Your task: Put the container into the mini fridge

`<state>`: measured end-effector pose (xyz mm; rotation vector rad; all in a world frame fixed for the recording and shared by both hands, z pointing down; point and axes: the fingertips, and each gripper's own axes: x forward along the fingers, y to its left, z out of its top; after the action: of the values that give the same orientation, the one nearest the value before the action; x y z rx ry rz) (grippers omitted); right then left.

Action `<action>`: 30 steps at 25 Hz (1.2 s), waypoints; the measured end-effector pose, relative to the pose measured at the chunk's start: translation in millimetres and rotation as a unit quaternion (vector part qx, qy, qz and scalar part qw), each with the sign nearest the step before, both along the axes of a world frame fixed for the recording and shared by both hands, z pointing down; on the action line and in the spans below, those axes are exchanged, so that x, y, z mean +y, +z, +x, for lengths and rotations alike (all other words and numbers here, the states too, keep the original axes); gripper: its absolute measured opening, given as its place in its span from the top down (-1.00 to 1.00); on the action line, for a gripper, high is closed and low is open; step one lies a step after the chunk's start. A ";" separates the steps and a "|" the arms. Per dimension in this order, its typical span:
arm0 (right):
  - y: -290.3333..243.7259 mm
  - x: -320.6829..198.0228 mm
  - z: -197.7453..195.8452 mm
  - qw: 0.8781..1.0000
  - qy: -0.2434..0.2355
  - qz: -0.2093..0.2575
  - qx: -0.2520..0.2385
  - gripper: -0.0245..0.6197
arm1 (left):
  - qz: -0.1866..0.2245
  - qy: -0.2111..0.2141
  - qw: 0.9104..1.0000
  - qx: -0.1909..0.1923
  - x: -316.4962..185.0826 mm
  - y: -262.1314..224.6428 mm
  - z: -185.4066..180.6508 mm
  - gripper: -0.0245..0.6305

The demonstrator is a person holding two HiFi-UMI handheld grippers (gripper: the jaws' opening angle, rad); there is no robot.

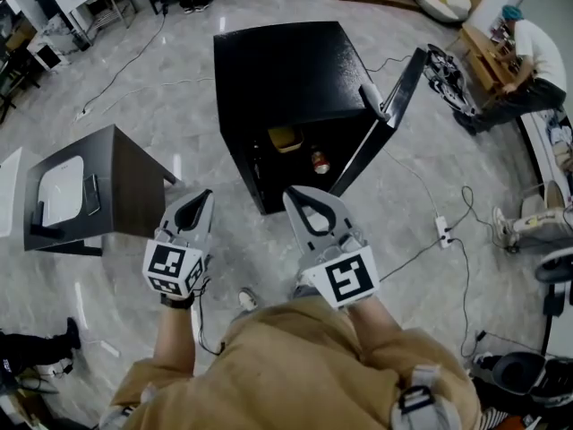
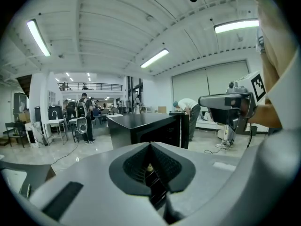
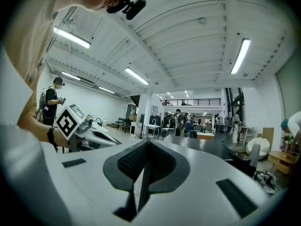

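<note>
The black mini fridge (image 1: 286,70) stands on the floor ahead with its door (image 1: 385,119) swung open to the right. Inside it, a yellowish container (image 1: 285,139) rests on the shelf, with a small red-topped jar (image 1: 320,161) to its right. My left gripper (image 1: 204,195) and right gripper (image 1: 293,193) hang side by side in front of the fridge opening, both shut and holding nothing. In the left gripper view the shut jaws (image 2: 150,145) point level at the fridge (image 2: 141,126). The right gripper view shows its shut jaws (image 3: 147,142) over the fridge top (image 3: 207,145).
A dark low table (image 1: 116,186) carrying a white tray (image 1: 61,189) stands to the left. Cables and a power strip (image 1: 442,231) trail over the glossy floor on the right. A person (image 1: 528,52) bends over a bench at the far right.
</note>
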<state>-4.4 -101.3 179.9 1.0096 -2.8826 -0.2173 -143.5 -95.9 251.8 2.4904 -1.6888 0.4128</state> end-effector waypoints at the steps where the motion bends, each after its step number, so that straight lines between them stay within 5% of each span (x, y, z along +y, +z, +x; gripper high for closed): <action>1: -2.6 0.6 1.1 1.000 0.002 -0.007 -0.011 0.92 | 0.008 -0.005 1.000 0.003 5.0 -6.3 -5.9 0.92; 11: -26.6 7.5 2.6 1.000 0.009 0.002 -0.020 0.92 | 0.038 -0.018 0.992 0.120 49.4 -49.0 -50.0 0.92; 30: -40.4 4.5 35.5 0.996 0.039 -0.049 -0.056 0.92 | 0.100 -0.115 0.979 0.139 111.2 -73.7 -110.0 0.92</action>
<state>31.2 -96.8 139.5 1.1489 -2.9117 -0.0125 -253.6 15.3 178.1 2.3010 -1.9475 -0.1275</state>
